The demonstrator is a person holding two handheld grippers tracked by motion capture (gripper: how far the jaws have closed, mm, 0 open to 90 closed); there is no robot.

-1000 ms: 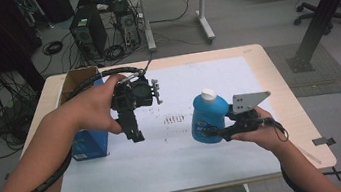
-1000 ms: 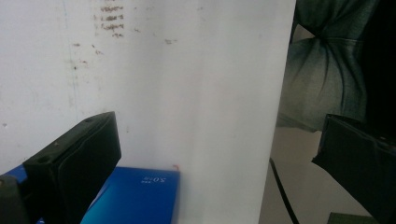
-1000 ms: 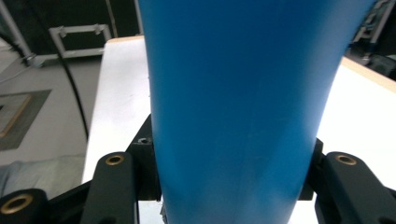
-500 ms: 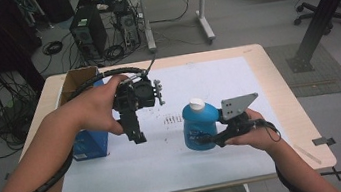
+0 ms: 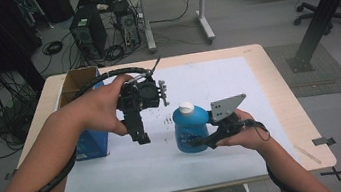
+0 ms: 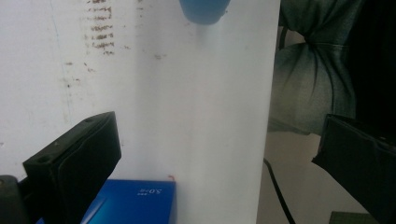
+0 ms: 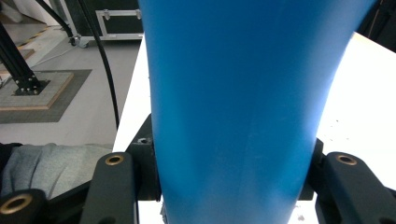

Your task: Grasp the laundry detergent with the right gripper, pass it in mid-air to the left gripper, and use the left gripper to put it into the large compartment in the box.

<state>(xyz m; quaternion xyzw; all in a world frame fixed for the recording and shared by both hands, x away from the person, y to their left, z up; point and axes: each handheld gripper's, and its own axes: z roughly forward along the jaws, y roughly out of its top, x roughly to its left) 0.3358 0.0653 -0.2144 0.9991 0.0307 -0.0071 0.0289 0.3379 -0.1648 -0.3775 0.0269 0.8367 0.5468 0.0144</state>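
A blue plastic bottle (image 5: 189, 129) with a white cap stands upright over the white sheet (image 5: 217, 82), near the table's middle. My right gripper (image 5: 205, 141) is shut on its lower body from the right; in the right gripper view the bottle (image 7: 238, 93) sits between both black jaws of that gripper (image 7: 231, 186). I cannot tell whether its base touches the sheet. My left gripper (image 5: 139, 130) hangs left of the bottle, jaws pointing down. In the left gripper view this gripper (image 6: 219, 140) is open with nothing between its jaws, and the bottle (image 6: 203, 9) shows at the top edge.
A blue carton (image 5: 91, 142) lies at the sheet's left edge, also seen as the blue carton (image 6: 135, 203) just below my left jaws. A cardboard box (image 5: 75, 81) stands behind it. Dark smudges (image 5: 167, 120) mark the sheet. The person's lap (image 6: 308, 88) lies beyond the near table edge.
My right gripper has carried the blue bottle leftward and a little nearer, closing on the left gripper. The left hand has stayed almost where it was.
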